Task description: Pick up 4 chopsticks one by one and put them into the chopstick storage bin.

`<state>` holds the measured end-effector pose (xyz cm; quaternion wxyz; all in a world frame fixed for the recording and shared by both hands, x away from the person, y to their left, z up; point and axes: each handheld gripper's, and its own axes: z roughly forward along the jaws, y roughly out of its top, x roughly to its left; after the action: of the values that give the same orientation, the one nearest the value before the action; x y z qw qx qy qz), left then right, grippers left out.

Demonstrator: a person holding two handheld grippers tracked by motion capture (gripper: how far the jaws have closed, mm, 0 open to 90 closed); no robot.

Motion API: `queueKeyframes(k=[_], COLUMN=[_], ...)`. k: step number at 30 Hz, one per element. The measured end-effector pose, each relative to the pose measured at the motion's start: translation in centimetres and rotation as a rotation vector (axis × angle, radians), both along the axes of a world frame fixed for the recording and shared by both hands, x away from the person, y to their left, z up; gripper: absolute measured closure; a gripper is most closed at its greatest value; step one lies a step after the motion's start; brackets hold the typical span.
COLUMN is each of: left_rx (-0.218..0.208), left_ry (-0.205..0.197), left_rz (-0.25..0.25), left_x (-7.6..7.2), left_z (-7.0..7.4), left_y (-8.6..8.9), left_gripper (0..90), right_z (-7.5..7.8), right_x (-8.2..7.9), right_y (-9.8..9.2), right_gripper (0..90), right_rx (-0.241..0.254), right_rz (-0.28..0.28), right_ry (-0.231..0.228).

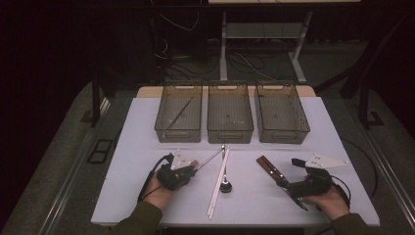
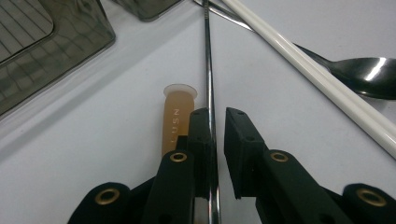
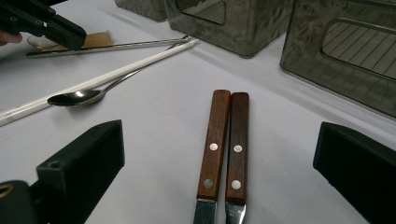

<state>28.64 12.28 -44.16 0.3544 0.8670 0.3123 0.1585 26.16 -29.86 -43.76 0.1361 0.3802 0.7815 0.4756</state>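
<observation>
The thin steel rod [image 2: 207,60] lies on the white bench [image 1: 147,147], gripped by the narrowed left claw [image 2: 215,122]. It should be lifted level, clear of the white chopsticks [image 2: 322,77]. The right claw [image 3: 219,158] is held wide over two wooden-handled knives [image 3: 226,140].

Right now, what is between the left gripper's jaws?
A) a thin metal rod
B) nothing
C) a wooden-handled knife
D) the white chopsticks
A: in the left gripper view the thin metal rod runs straight between the left gripper's two black jaws, beside the amber tube; the white chopsticks lie off to one side, and the wooden-handled knives lie in front of the right gripper.
</observation>
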Motion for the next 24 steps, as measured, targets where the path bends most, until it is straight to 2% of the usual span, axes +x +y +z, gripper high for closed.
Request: queueKeyframes(k=[8,12,22,24], left_rx=[0.025,0.019,-0.031,-0.029], left_ry=[0.020,0.025,0.072,0.072], left_rz=[-0.001,0.002,0.011,0.008], left_x=[0.21,0.23,0.59,0.59], left_z=[-0.52,-0.55,-0.67,-0.68], left_y=[-0.16,-0.18,0.17,0.18], left_gripper=[78.4,78.7,82.0,82.3], right_z=[0.03,0.03,0.02,0.02], right_x=[-0.02,-0.01,0.01,0.01], right_y=[-0.01,-0.01,0.02,0.03], right_gripper=[2.1,2.1,2.1,2.1], right_rx=[0.007,0.007,0.009,0.010], right_rz=[0.000,0.000,0.002,0.002], right_ry=[0.004,0.004,0.003,0.003])
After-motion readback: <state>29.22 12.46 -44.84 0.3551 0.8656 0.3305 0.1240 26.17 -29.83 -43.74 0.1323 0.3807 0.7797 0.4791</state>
